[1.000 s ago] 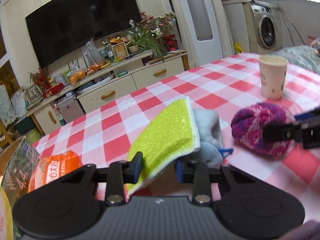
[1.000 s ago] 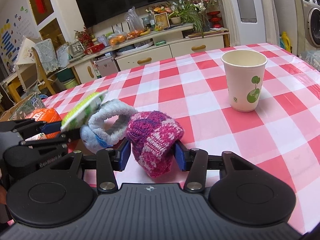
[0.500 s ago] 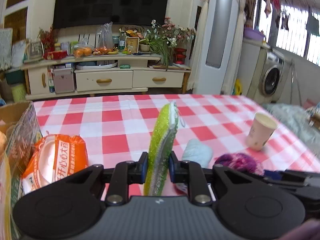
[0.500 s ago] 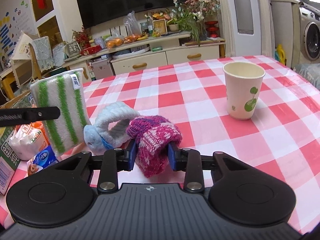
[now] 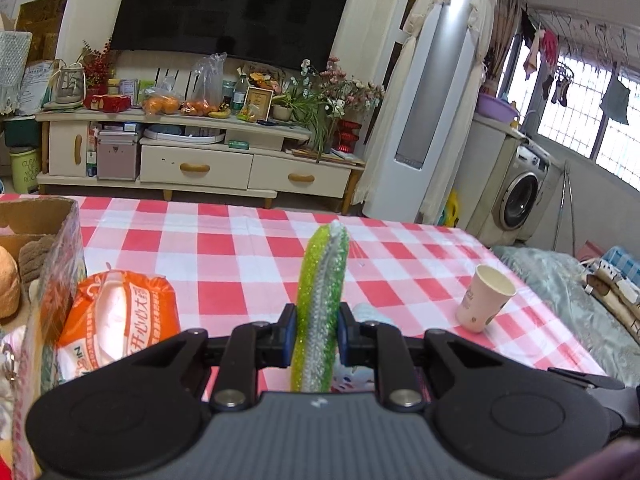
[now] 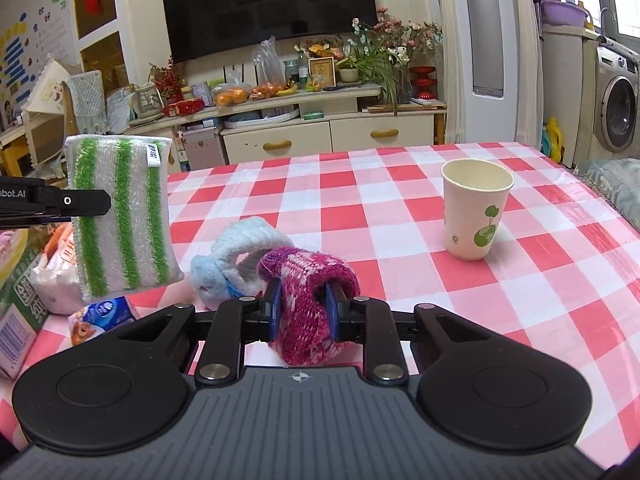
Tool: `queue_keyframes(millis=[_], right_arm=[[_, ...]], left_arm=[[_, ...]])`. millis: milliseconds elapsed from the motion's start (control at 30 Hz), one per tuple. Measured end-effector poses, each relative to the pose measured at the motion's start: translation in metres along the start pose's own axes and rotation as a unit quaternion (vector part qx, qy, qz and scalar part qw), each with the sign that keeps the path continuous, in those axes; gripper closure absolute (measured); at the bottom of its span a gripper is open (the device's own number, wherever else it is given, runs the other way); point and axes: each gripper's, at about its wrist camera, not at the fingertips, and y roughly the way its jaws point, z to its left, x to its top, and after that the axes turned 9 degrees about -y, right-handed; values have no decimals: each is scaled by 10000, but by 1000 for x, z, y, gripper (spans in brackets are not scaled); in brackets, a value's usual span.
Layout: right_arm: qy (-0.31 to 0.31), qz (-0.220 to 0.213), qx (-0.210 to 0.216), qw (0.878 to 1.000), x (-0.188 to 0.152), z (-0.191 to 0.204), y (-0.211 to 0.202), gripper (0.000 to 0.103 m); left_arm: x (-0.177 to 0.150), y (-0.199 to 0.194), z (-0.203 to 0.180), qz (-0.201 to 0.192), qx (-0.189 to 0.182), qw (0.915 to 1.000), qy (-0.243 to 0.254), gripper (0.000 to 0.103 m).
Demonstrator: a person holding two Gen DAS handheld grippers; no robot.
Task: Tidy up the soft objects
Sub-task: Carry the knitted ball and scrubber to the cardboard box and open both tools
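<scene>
Hand-held gripper, left (image 5: 316, 334): your jaws clamp the sponge (image 5: 320, 312), upright above the table (image 5: 240, 256). Hand-held gripper, right (image 6: 302, 312): clenched on knit hat (image 6: 308, 304). Blue scrunchie (image 6: 236, 260): loose on table. Box (image 5: 48, 240), left: two plush inside; three items left to stow.

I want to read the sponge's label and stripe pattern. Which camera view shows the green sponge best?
The right wrist view: the green sponge faces it broadside, showing the green and white stripes and its corner tag, held up by the left tongs. The left wrist view shows only its thin edge, pinched between the tongs.
</scene>
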Motion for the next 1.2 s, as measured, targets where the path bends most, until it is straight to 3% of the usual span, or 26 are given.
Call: queue_keyframes(millis=[267, 500, 900, 1200], right_arm=[[-137, -130, 17, 9998, 11, 12, -20, 77], [-104, -375, 286, 9988, 32, 29, -37, 77], [-142, -854, 1391, 9865, 87, 95, -53, 77], [-147, -1002, 2468, 9638, 121, 165, -38, 77]], left_arm=[[8, -19, 7, -216, -93, 9997, -109, 85], [17, -39, 21, -445, -158, 9985, -288, 85], [34, -80, 65, -977, 42, 9922, -770, 85], [45, -107, 116, -1394, 711, 9795, -1266, 85]])
